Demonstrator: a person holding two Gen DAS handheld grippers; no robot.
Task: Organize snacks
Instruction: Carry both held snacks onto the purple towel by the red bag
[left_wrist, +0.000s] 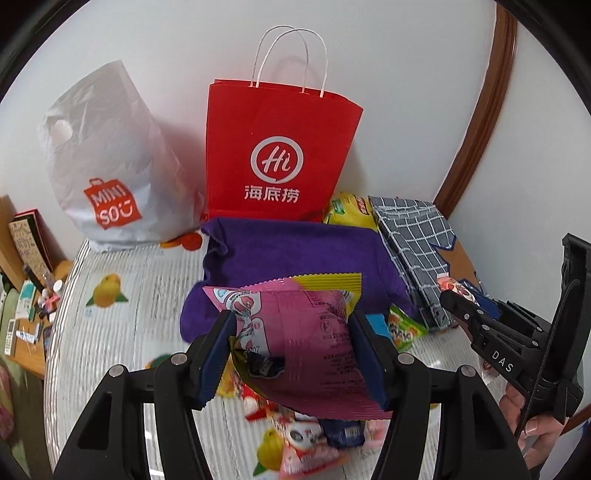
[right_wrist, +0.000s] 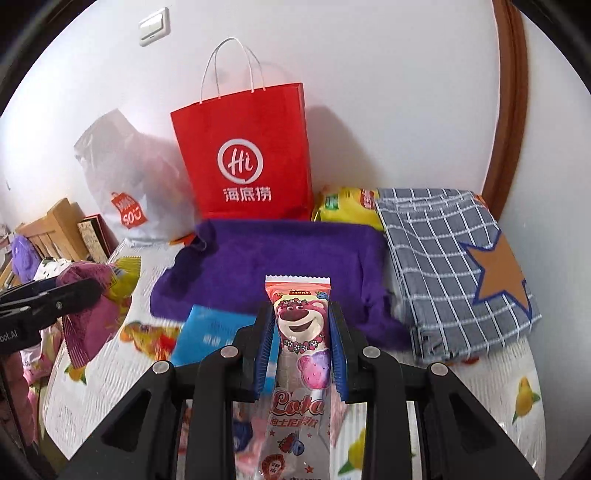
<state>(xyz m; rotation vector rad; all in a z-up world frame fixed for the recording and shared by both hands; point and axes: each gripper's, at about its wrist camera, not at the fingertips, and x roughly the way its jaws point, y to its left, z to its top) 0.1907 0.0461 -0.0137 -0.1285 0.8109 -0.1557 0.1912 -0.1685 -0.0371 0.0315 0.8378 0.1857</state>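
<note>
My left gripper (left_wrist: 291, 325) is shut on a puffy pink and yellow snack bag (left_wrist: 306, 332), held above the table; the same bag (right_wrist: 96, 306) shows at the left of the right wrist view. My right gripper (right_wrist: 301, 328) is shut on a long lollipop packet with a pink bear (right_wrist: 301, 321), and appears at the right edge (left_wrist: 454, 299) of the left wrist view. A red paper bag (left_wrist: 277, 147) with white handles stands open against the wall. A folded purple cloth (left_wrist: 295, 251) lies in front of it. Several loose snack packets (left_wrist: 314, 439) lie on the table below my left gripper.
A white plastic shopping bag (left_wrist: 107, 166) stands left of the red one. A folded blue checked cloth (right_wrist: 450, 266) with an orange star lies at the right, a yellow packet (right_wrist: 347, 206) behind it. A blue packet (right_wrist: 214, 332) and a green one (left_wrist: 404, 328) lie by the purple cloth. A cluttered shelf (left_wrist: 26, 295) is left of the table.
</note>
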